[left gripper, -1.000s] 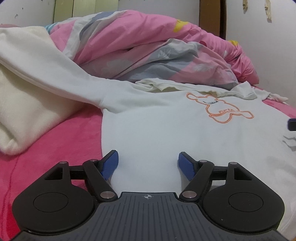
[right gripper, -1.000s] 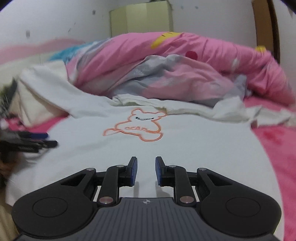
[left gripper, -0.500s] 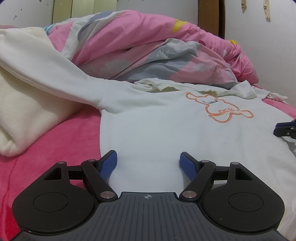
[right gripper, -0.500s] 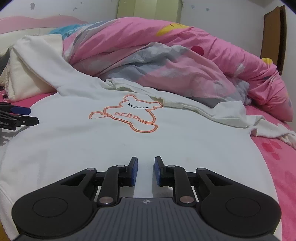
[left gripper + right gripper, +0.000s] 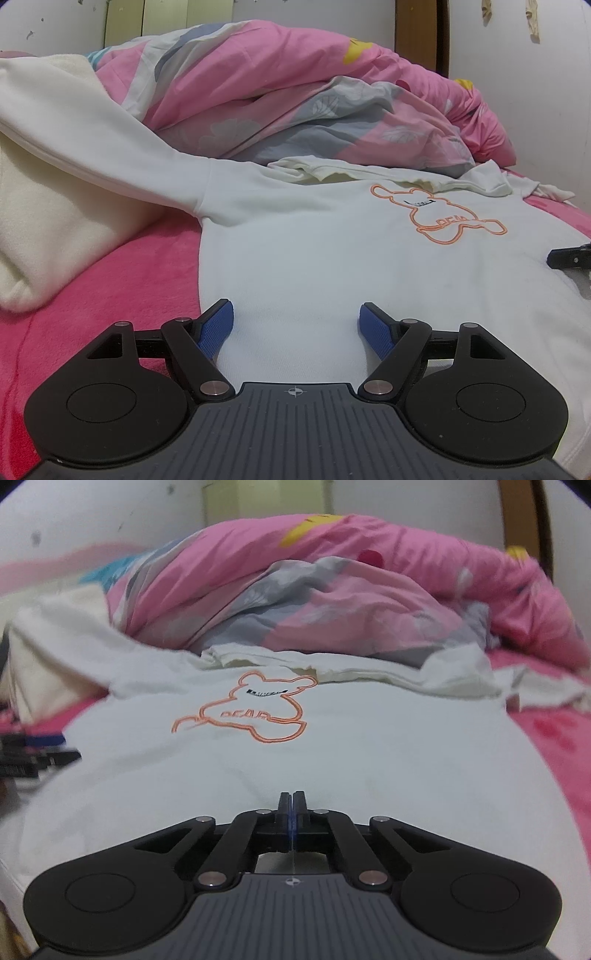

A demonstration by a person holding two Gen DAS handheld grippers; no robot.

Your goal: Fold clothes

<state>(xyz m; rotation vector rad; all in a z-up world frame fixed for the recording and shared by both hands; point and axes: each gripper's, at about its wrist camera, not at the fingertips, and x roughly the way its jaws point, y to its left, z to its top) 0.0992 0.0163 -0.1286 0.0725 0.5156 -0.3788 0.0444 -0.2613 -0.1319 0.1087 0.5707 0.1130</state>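
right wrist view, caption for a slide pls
Right gripper, jaws shut on the hem of the white sweatshirt spread on the pink bed.

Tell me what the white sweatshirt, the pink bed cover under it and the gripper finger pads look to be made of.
White sweatshirt: likely cotton jersey knit, matte, smooth with stitched seams and an embroidered-looking orange outline.
Pink bed cover: seemingly plush fleece, its surface fuzzy and napped.
Finger pads of the left hand-held gripper: probably blue rubber or textured plastic, with a fine dimpled grid.

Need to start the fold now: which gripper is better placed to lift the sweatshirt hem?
Likely right: the right gripper is shut at the sweatshirt hem; the left gripper is wide open.
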